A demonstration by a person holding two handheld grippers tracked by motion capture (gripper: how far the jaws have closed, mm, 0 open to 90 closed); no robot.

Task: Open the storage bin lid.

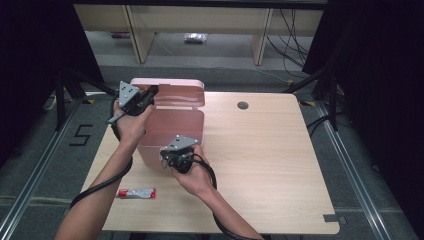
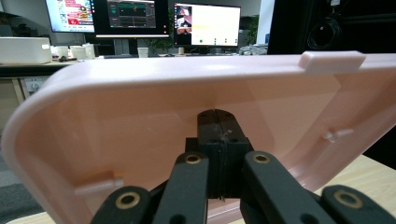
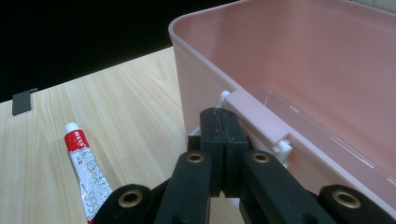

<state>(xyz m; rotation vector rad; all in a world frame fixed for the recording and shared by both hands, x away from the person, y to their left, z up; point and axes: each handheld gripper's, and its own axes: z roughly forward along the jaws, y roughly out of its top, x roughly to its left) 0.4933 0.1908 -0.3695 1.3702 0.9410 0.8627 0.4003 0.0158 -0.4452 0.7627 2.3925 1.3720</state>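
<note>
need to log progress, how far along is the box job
Done: the pink box stands open, its lid tipped up. In hand: the left gripper, jaws shut, presses against the lid's inside; the right gripper, jaws shut, sits at the latch on the box's front wall. Left, probably: the red-and-white tube lies outside the box on the table.

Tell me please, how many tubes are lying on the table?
1. A red and white tube lies on the wooden table, near the front left edge, apart from the pink box. The box's visible inside looks empty, but some parts are hidden.
</note>
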